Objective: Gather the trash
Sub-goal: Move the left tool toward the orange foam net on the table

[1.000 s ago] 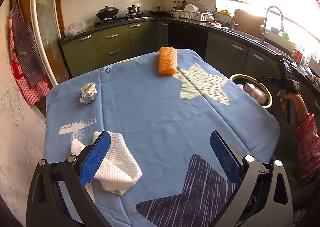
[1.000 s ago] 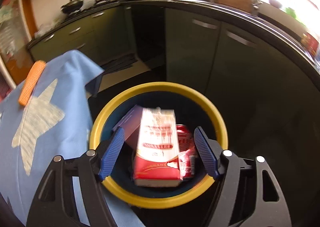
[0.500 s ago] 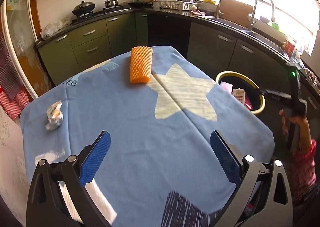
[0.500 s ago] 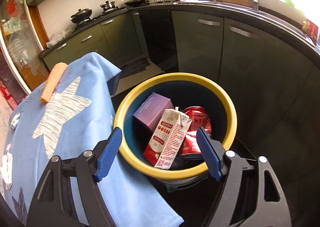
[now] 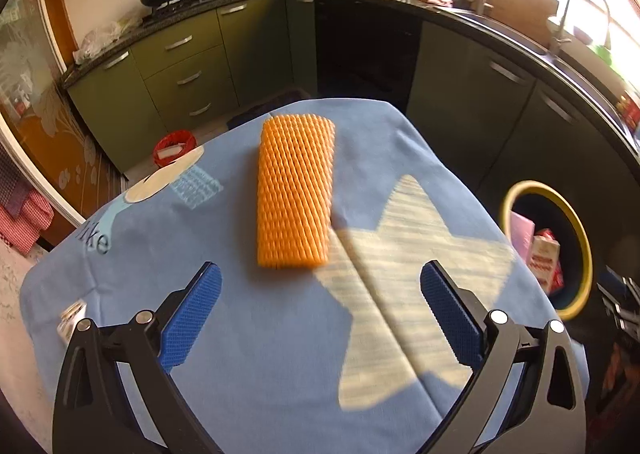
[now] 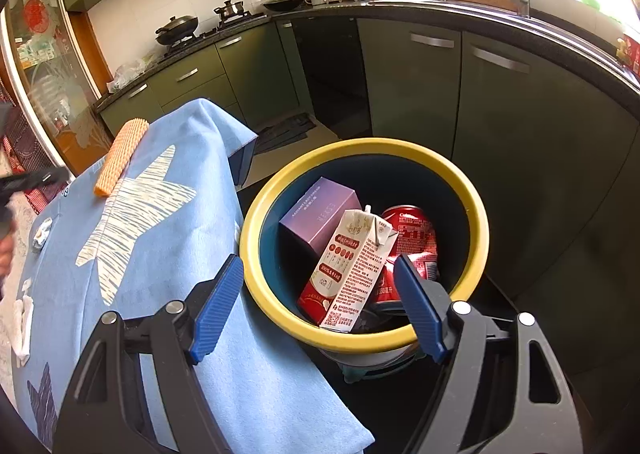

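An orange foam net sleeve [image 5: 294,190] lies on the blue tablecloth [image 5: 224,334], just beyond my left gripper [image 5: 318,314], which is open and empty. It also shows in the right wrist view [image 6: 120,152]. My right gripper [image 6: 318,304] is open and empty above the near rim of the yellow-rimmed bin [image 6: 360,338]. In the bin lie a red-and-white carton [image 6: 350,270], a purple box [image 6: 320,214] and a red can [image 6: 410,238]. A crumpled foil wrapper [image 6: 41,233] and a white paper towel [image 6: 22,324] lie on the table's left side.
The bin [image 5: 582,254] stands on the floor off the table's right edge. Green cabinets [image 5: 180,74] and a dark counter with a sink [image 5: 576,22] ring the room. A small red bin [image 5: 174,146] stands on the floor beyond the table.
My left gripper has swung from the paper towel forward to the orange sleeve. The carton has dropped from my right gripper into the bin, and that gripper has pulled back and up.
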A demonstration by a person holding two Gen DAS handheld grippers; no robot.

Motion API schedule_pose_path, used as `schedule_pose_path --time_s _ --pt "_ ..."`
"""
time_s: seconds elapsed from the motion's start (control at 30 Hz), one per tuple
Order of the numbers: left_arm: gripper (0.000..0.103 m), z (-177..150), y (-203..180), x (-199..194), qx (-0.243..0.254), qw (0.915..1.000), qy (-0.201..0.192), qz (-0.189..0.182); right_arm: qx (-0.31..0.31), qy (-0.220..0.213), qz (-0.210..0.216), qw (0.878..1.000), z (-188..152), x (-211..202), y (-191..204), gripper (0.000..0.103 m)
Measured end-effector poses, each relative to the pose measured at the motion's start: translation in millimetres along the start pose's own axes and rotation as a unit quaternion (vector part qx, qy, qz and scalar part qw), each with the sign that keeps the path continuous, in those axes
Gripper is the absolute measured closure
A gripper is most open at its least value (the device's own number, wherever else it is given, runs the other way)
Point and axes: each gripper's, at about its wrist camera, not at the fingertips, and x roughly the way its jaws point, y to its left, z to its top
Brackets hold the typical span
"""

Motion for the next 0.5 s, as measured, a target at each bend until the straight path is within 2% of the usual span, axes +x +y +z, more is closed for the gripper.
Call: schedule_pose_path --time_s 0.13,0.27,0.5 --pt "0.005 18.4 6.0 36.6 -0.018 0.9997 0.013 0.003 0.003 0.008 0.001 1.000 -2.3 4.3 -4.8 0.030" --pt "0.005 32.3 7.0 64.3 -0.017 0.9993 0.021 0.026 0.009 0.014 0.003 1.000 -4.6 8.7 -9.6 0.030" --pt "0.005 38.9 11.7 87.9 -0.026 0.9981 0.034 0.046 0.013 0.022 0.012 1.000 -5.1 16.0 -11.2 0.030"
